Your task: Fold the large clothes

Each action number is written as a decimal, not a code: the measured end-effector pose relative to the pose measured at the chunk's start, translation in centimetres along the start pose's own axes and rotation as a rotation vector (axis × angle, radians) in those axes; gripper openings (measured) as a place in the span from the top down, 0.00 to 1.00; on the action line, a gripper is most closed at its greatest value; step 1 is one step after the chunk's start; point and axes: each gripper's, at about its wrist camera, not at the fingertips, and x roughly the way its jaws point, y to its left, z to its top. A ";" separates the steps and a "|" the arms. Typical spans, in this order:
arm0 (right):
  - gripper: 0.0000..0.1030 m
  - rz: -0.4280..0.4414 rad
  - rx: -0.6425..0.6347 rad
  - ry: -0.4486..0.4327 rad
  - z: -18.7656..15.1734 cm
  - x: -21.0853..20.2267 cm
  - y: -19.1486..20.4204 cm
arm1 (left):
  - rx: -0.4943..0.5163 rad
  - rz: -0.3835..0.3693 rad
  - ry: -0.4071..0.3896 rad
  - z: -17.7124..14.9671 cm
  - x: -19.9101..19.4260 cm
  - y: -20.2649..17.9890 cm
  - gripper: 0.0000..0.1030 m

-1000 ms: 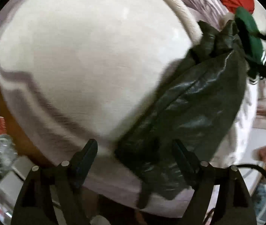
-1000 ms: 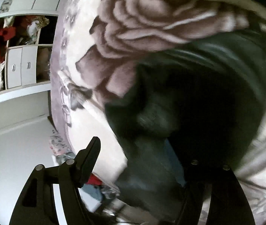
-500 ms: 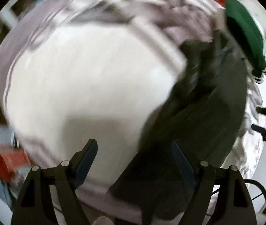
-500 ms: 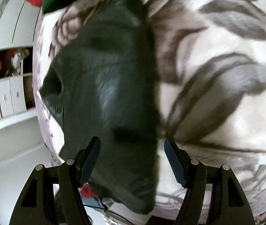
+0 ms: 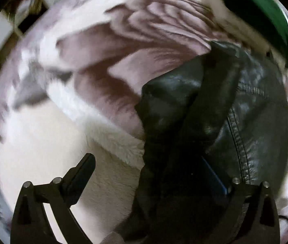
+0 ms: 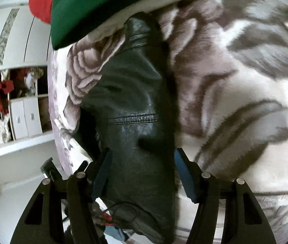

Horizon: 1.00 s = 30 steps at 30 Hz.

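Floral plush blanket (image 6: pixel 235 85) underneath — white wardrobe (image 6: pixel 20 46) behind, drawers (image 6: pixel 25 118) below.

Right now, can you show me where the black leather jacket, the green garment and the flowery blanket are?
black leather jacket (image 6: pixel 135 126): right wrist view, on the stitched seam panel.
green garment (image 6: pixel 95 6): right wrist view, on its broad flat middle.
flowery blanket (image 5: pixel 103 65): left wrist view, on a mauve printed petal.

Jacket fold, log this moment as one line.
jacket: flat on blanket | left tongs: open | right tongs: open, straddling jacket
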 end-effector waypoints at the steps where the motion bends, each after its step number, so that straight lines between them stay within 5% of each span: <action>1: 0.37 -0.016 -0.031 0.004 0.2 0.2 0.7 | -0.039 -0.027 0.014 -0.1 -0.3 0.6 0.00; 5: 0.37 -0.072 -0.133 0.008 0.7 0.7 3.0 | -0.155 -0.071 -0.042 -0.7 -4.5 2.7 0.02; 12: 0.37 -0.025 -0.047 0.010 1.7 1.6 1.4 | -0.119 -0.301 -0.037 2.8 -3.9 1.1 0.06; 13: 0.37 -0.025 -0.034 0.011 1.8 1.8 1.0 | -0.094 -0.298 -0.040 3.9 -3.1 0.4 0.15; 15: 0.37 -0.039 -0.028 0.017 1.7 2.1 0.5 | -0.048 -0.291 -0.023 5.4 -1.3 -0.7 0.80; 17: 0.37 -0.044 -0.023 0.026 1.6 2.1 -0.1 | -0.021 -0.286 -0.029 5.7 -1.2 -1.0 0.88; 22: 0.37 -0.046 -0.043 0.020 0.9 1.2 0.5 | 0.013 -0.232 -0.112 5.9 -3.0 1.1 0.91; 26: 0.68 -0.033 -0.122 0.024 -0.1 1.6 3.8 | -0.063 -0.227 -0.043 7.0 1.1 4.5 0.90; 30: 0.76 -0.002 -0.252 0.131 -1.8 5.2 8.9 | -0.045 -0.231 -0.052 6.9 0.7 4.4 0.87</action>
